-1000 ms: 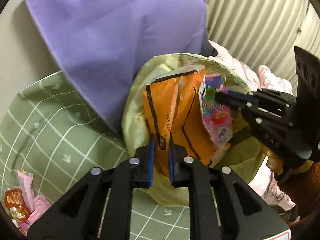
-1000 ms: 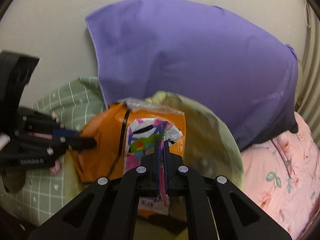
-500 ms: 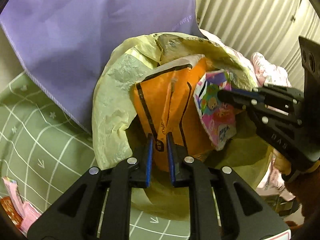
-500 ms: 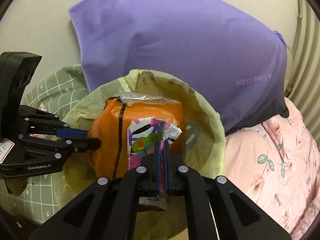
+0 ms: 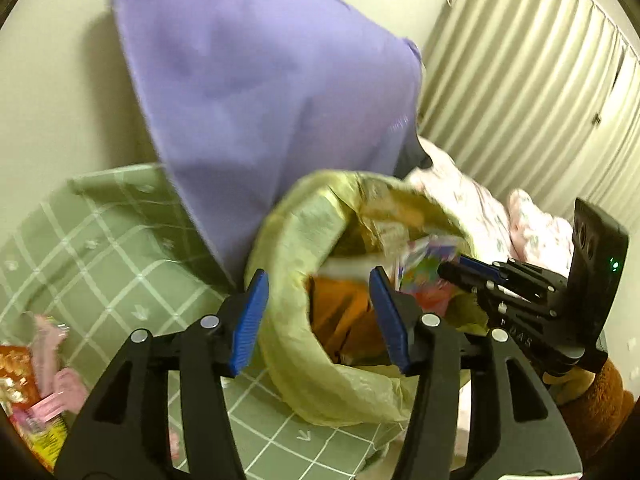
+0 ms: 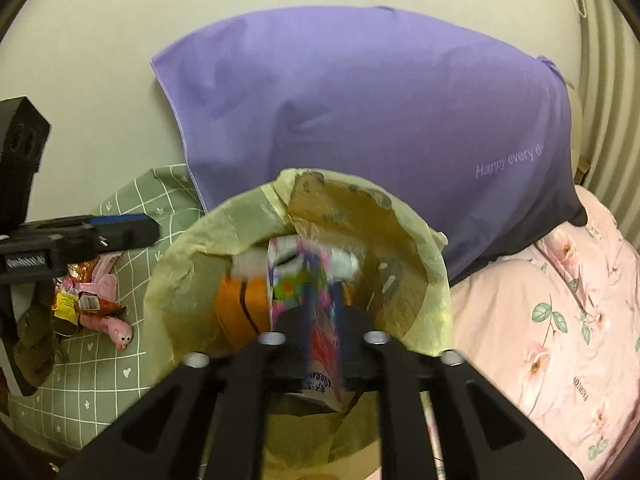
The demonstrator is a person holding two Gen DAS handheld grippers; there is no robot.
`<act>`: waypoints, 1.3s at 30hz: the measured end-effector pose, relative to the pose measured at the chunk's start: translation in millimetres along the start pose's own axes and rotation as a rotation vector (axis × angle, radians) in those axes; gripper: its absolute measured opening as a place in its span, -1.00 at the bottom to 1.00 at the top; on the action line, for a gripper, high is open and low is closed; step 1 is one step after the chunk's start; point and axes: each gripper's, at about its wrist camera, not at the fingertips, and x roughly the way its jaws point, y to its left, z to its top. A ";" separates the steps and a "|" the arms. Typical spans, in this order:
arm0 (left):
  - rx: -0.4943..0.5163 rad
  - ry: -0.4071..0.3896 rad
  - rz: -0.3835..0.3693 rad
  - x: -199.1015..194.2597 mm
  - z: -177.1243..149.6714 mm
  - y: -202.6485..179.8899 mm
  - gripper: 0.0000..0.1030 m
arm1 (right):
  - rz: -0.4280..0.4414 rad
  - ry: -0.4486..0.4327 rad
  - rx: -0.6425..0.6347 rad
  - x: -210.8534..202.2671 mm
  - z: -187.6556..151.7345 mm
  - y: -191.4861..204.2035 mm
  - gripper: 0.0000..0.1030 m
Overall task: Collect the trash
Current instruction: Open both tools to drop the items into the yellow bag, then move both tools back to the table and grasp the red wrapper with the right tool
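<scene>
The yellow-green trash bag (image 5: pixel 320 384) stands open-mouthed on the green checked bedspread (image 5: pixel 100 248), in front of a purple pillow (image 5: pixel 272 96) that leans on the wall. At the far left of the bedspread lies a small heap of loose snack wrappers (image 6: pixel 86 292), well apart from the bag. The left gripper (image 5: pixel 316 320) hovers at the bag's near rim with its blue-padded jaws spread wide and nothing between them; one pad sits outside the rim, the other over the opening. Inside the bag lies an orange wrapper (image 5: pixel 340 316), sunk below the rim. Beside it, the right gripper (image 6: pixel 320 292) reaches into the mouth and is clamped on a colourful cartoon-printed wrapper (image 6: pixel 316 312), which stands upright between its fingers, motion-blurred. To the right of the bag spreads a pink floral quilt (image 6: pixel 560 320), with pleated curtains (image 5: pixel 520 100) behind.
</scene>
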 end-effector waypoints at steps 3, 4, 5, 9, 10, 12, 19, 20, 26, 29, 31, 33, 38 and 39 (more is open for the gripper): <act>-0.031 -0.066 0.031 -28.9 -8.2 8.5 0.05 | 0.014 -0.032 -0.008 -8.7 1.0 6.4 0.00; -0.045 -0.089 0.043 -39.1 -12.8 12.4 0.06 | 0.013 -0.038 -0.013 -11.5 1.5 9.0 0.00; -0.058 -0.109 0.056 -49.2 -18.2 17.3 0.06 | 0.008 -0.045 -0.019 -15.0 2.2 11.8 0.00; -0.112 -0.170 0.141 -83.2 -41.3 41.8 0.08 | 0.013 -0.109 -0.029 -35.6 6.9 25.4 0.02; -0.124 -0.182 0.167 -88.8 -47.7 47.6 0.08 | 0.024 -0.119 -0.029 -39.2 7.8 28.1 0.06; -0.148 -0.203 0.228 -106.4 -62.9 63.8 0.08 | 0.060 -0.141 -0.023 -45.0 9.5 36.0 0.19; -0.309 -0.253 0.481 -176.5 -124.7 136.6 0.09 | 0.278 -0.125 -0.064 -38.0 10.2 82.9 0.20; -0.342 -0.260 0.512 -186.4 -133.6 146.7 0.09 | 0.289 -0.117 -0.106 -35.9 9.0 96.7 0.20; -0.549 -0.316 0.651 -231.4 -175.8 192.2 0.10 | 0.321 -0.099 -0.236 -24.0 3.2 153.5 0.20; -0.569 -0.317 0.694 -242.2 -190.1 196.6 0.10 | 0.398 -0.052 -0.281 -10.7 0.6 179.8 0.20; -0.578 -0.309 0.702 -243.6 -196.9 198.4 0.10 | 0.421 -0.032 -0.309 -4.6 -2.1 195.3 0.20; -0.584 -0.292 0.704 -243.3 -205.0 200.7 0.11 | 0.433 -0.023 -0.338 0.0 -5.8 209.6 0.20; -0.547 -0.204 0.662 -224.7 -218.9 205.2 0.11 | 0.450 -0.007 -0.337 9.0 -10.7 225.7 0.20; -0.537 -0.187 0.653 -220.3 -221.2 205.0 0.11 | 0.449 -0.003 -0.329 11.2 -11.6 226.8 0.20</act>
